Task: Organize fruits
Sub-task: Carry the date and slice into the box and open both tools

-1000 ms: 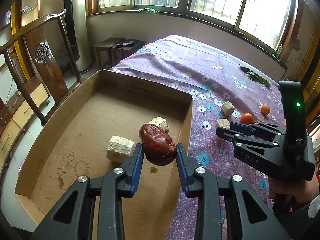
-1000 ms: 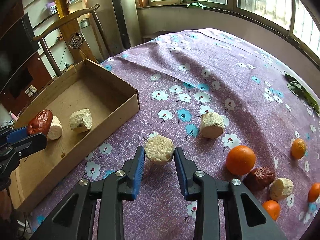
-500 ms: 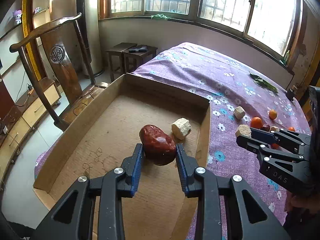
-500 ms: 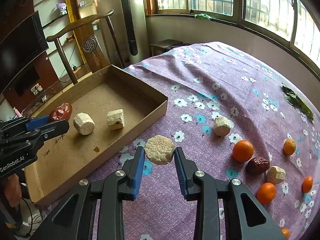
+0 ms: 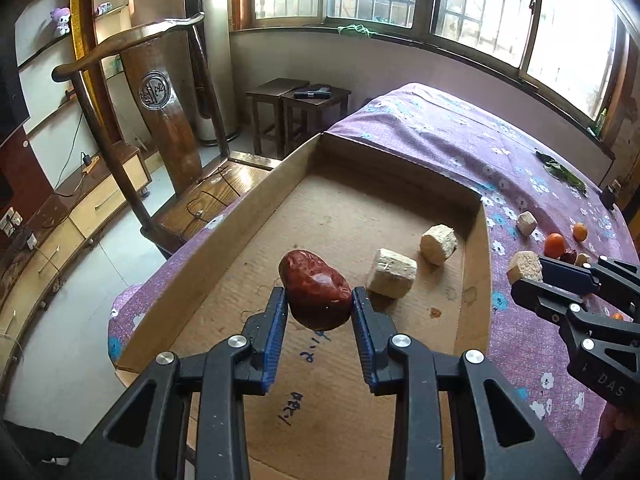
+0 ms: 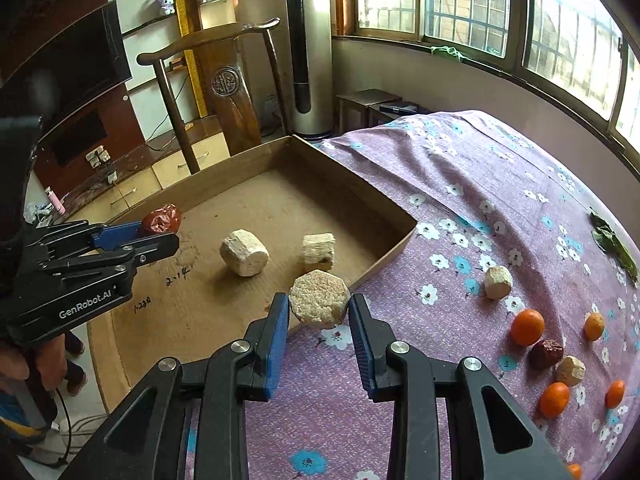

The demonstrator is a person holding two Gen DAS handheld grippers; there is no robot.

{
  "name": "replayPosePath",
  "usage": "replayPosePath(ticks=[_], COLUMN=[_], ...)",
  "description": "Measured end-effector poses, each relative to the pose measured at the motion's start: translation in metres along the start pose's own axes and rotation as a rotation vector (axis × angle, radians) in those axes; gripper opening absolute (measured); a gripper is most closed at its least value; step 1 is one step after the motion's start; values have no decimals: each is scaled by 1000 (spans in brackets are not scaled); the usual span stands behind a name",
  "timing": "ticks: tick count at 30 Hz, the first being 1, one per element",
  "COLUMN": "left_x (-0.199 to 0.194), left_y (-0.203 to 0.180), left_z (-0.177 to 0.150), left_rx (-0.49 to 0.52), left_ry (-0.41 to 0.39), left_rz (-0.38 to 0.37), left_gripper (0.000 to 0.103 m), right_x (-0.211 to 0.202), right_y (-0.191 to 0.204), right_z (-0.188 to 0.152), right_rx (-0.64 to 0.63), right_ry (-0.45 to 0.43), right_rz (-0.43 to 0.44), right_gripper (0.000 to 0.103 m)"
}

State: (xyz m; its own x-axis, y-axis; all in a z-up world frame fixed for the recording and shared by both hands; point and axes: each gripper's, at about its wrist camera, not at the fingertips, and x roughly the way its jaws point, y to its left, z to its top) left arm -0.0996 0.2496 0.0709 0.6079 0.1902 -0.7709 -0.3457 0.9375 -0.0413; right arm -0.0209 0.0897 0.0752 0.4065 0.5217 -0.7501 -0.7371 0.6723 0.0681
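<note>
The red date (image 5: 316,290) sits clamped between my left jaws, lifted clear above the floor of the cardboard tray (image 5: 474,280), its long axis running up-left to down-right across the pads. Straight below it is bare cardboard, so I judge the drop is a plain descent. Just to its right lie two pale cut chunks (image 5: 392,273), the nearer one close beside my right-hand pad, so I would keep the release a touch left of them.

My right gripper (image 6: 319,312) is shut on a pale hexagonal piece (image 6: 319,300), hanging over the tray's near wall where it meets the purple flowered bed (image 6: 460,208). The tray lies forward and left of it, so a short move inward should do. Oranges (image 6: 528,327), another date (image 6: 546,354) and more chunks (image 6: 499,282) wait well off to the right on the bedspread.
</note>
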Motion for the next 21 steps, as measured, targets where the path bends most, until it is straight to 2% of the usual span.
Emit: replayPosePath(ticks=[12, 21], left_x=[18, 34], left_y=[20, 20], left_z=[-5, -4], left_rx=[-18, -24], left_ry=[43, 71], left_rz=[44, 70], left_gripper=[32, 32], right_x=[30, 67], right_y=[45, 55], right_z=[3, 4], right_rx=[-73, -78], right_ry=[54, 124], right_rz=[116, 145], right_gripper=[34, 34])
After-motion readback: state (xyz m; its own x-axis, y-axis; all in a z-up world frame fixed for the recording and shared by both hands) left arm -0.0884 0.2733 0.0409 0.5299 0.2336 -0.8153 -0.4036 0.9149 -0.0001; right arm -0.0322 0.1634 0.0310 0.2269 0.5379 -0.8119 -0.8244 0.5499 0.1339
